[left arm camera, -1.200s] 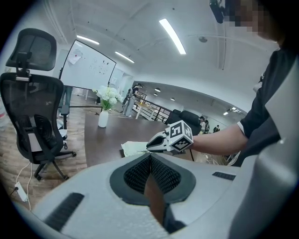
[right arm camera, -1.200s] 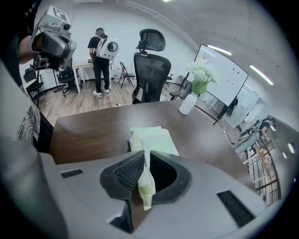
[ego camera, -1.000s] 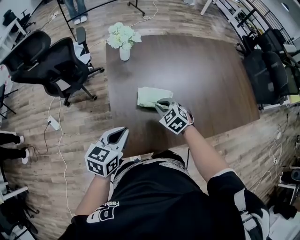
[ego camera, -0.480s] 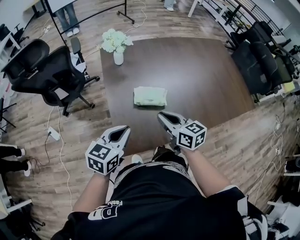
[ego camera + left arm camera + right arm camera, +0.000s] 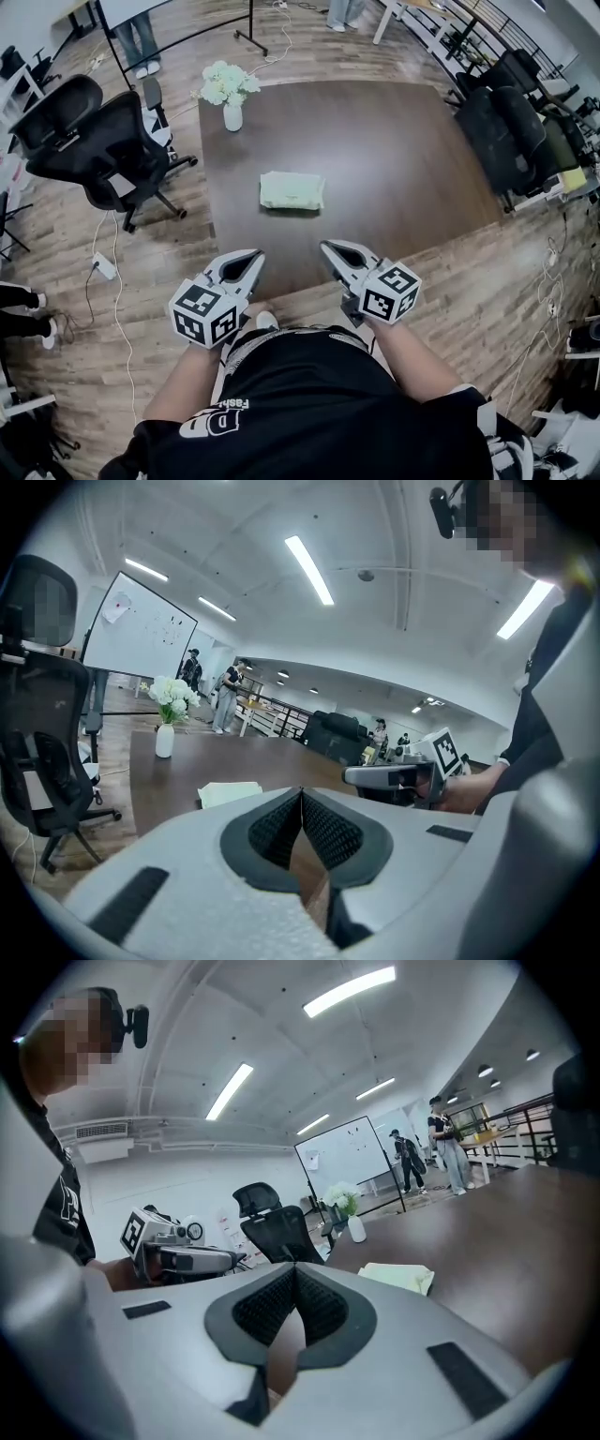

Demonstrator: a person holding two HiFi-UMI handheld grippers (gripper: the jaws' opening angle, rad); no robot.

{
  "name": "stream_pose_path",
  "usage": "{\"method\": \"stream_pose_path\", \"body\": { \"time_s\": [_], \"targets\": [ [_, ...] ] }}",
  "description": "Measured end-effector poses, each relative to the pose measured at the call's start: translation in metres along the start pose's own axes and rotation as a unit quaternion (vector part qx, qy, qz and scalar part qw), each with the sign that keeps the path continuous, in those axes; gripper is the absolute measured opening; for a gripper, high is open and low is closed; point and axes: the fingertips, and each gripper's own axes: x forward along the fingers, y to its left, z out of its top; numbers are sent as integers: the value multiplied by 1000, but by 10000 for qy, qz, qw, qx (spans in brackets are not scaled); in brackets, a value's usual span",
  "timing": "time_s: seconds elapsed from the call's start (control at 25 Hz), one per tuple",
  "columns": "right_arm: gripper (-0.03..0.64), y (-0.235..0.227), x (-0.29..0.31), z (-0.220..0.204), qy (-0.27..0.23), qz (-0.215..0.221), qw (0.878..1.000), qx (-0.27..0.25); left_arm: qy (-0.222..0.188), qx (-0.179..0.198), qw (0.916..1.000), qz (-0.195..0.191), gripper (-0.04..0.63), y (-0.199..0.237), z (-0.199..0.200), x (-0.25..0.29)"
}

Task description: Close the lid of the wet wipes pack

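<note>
— Where's the wet wipes pack (image 5: 292, 190)?
— Mid-table (image 5: 394, 150), lying flat, lid apparently down. My right gripper (image 5: 332, 248) has pulled back off it to the near edge, jaws clenched on nothing. My left gripper (image 5: 251, 257) is the same. It looks finished.

The wet wipes pack (image 5: 292, 190) is pale green, the worktop (image 5: 394, 159) dark brown, the vase (image 5: 232, 116) and flowers (image 5: 225, 82) white, and the left gripper (image 5: 253, 255) and right gripper (image 5: 328, 247) light grey with black-and-white square-patterned cubes and black-lined jaws.

Left tool (image 5: 301, 797), jaws together, wipes pack (image 5: 229, 793) beyond
</note>
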Motion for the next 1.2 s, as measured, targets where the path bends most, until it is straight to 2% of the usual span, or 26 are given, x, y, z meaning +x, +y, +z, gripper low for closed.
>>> {"method": "stream_pose_path", "body": {
  "time_s": [0.48, 0.84, 1.2],
  "targets": [
    [5, 8, -66, -13, 36, 116, 9994, -331, -184, -2, 9983, 550, 20, -47, -12, -5],
    [5, 20, -100, -33, 125, 247, 9982, -525, -159, 72, 9976, 673, 19, -91, -28, -4],
    [5, 27, -113, -47, 182, 237, 9980, -560, -71, 134, 9976, 669, 19, -111, -42, -9]
  ]
}}
